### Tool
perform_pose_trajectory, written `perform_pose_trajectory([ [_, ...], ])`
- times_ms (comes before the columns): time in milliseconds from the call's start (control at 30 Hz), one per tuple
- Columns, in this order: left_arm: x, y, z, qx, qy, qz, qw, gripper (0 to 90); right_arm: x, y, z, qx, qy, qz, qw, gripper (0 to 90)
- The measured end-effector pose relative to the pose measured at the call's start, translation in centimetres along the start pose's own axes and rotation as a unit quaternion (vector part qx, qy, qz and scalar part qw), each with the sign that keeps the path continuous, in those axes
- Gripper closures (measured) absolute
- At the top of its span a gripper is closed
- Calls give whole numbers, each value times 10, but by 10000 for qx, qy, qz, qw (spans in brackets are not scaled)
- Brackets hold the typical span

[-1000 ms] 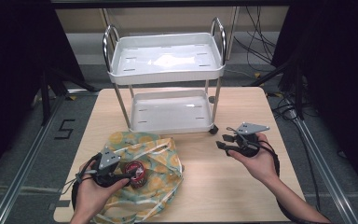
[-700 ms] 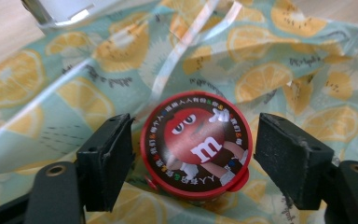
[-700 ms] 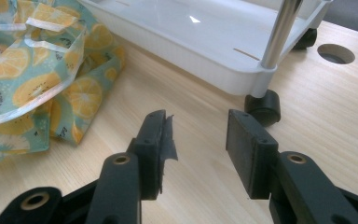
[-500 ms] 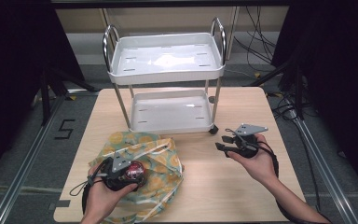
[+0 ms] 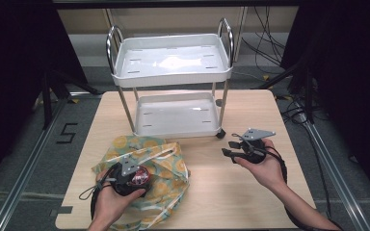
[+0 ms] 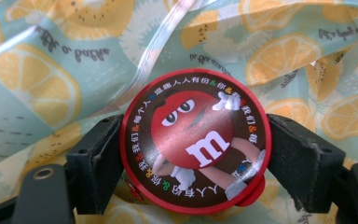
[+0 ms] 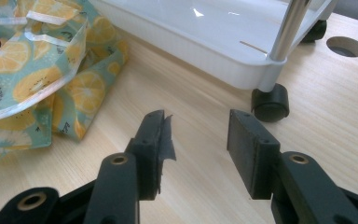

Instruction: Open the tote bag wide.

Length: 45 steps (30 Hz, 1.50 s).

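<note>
**Left gripper pinching round candy tin over the lemon bag**

Round red tin with a candy-character lid sits squeezed between the left gripper jaws, one jaw on each side of its rim, lid facing the camera. It is held above or on the lemon-print bag at the near-left of the desk; contact with the fabric can't be judged. From the high view the left hand wraps the gripper over the bag's middle.

Right gripper jaws spread wide, nothing between them, hovering over bare desk near the cart's caster. One pad looks frayed at its edge.

White two-tier cart stands at the back of the desk, both trays appear empty.

Likely step: lift the tin clear of the bag. To do it well: keep the squeeze across the tin's widest line, since a round rim can slip; lift straight up so loose fabric or the bag's handles don't snag; right gripper could pin the bag down.
</note>
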<state>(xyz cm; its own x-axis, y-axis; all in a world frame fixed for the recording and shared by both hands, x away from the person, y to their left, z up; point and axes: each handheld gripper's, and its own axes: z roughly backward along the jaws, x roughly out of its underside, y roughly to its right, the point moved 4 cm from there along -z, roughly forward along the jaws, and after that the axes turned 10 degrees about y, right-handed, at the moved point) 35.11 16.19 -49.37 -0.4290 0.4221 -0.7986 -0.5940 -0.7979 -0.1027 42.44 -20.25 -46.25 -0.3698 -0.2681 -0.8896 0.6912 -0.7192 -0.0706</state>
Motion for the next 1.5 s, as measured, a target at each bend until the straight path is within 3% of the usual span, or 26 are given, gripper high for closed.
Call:
perform_pose_trajectory([
  [33, 1, 1, -1, -7, 44, 158, 9999, 232, 1, -1, 0, 11, -26, -55, 10000, 577],
  [67, 1, 1, -1, -12, 23, 193, 9998, 237, 1, 0, 0, -22, -15, -8, 10000, 577],
  [100, 1, -1, -1, 35, 3, 91, 10000, 238, 1, 1, -1, 7, 29, 32, 10000, 577],
  [133, 2, -2, -3, 43, 36, 100, 9999, 239, 2, 0, 0, 10, -29, -64, 10000, 577],
  [200, 4, 0, -4, 47, 36, 288, 9996, 239, 2, 0, -1, 0, -25, -34, 10000, 576],
  [300, 5, -1, -6, 142, -1, 264, 9996, 240, 3, 0, 0, -38, -88, -91, 9999, 576],
  [367, 7, -1, -7, 176, -24, 433, 9989, 242, 3, 2, -1, -58, -84, 42, 9999, 576],
  [433, 7, -2, -7, 171, -50, 355, 9992, 243, 3, 2, -2, 1, -15, 100, 9999, 576],
  [533, 7, -1, -9, 140, -60, 373, 9992, 244, 4, -1, -3, -44, -66, -24, 10000, 576],
  [600, 7, 0, -9, 149, -37, 383, 9991, 244, 4, 0, -2, -29, -103, 90, 9999, 576],
  [633, 7, -1, -9, 130, -29, 375, 9992, 244, 5, -2, -1, -53, -138, -76, 9999, 576],
  [667, 7, 0, -9, 145, -9, 424, 9990, 244, 4, -1, -2, -67, -93, 20, 9999, 576],
  [700, 7, 1, -8, 100, -23, 414, 9991, 244, 5, -2, -1, -71, -127, -45, 9999, 576],
  [867, 2, 3, -3, 72, 117, 167, 9998, 242, 5, -2, -2, -41, -81, -69, 9999, 575],
  [900, 0, 1, -3, 107, 138, -13, 9998, 242, 4, -2, -2, -45, -80, -41, 9999, 576],
  [933, 0, 1, -4, 95, 174, -12, 9998, 241, 5, -2, -2, -52, -79, -40, 9999, 576],
  [967, 0, 3, -5, 54, 159, 133, 9998, 239, 5, -2, -2, -80, -132, -38, 9999, 575],
  [1033, 1, 0, -6, 115, 177, 43, 9998, 237, 5, -3, -2, -60, -85, -47, 9999, 575],
  [1067, 2, 1, -7, 112, 161, 170, 9997, 237, 5, -3, -2, -65, -88, -29, 9999, 575],
  [1100, 2, 1, -7, 133, 139, 132, 9997, 237, 5, -3, -3, -66, -87, -23, 9999, 575],
  [1167, 4, 2, -9, 129, 112, 239, 9996, 236, 5, -3, -3, -65, -92, -38, 9999, 575],
  [1200, 5, 0, -10, 166, 146, 142, 9997, 237, 5, -3, -3, -61, -99, -47, 9999, 574],
  [1400, 7, 0, -13, 160, 62, 144, 9997, 239, 6, -3, -3, -78, -125, -32, 9999, 574],
  [1467, 7, 1, -12, 157, 63, 307, 9994, 242, 6, -3, -3, -97, -168, -19, 9998, 575],
  [1500, 7, 0, -12, 172, 81, 221, 9996, 243, 6, -3, -3, -80, -161, -19, 9998, 574],
])
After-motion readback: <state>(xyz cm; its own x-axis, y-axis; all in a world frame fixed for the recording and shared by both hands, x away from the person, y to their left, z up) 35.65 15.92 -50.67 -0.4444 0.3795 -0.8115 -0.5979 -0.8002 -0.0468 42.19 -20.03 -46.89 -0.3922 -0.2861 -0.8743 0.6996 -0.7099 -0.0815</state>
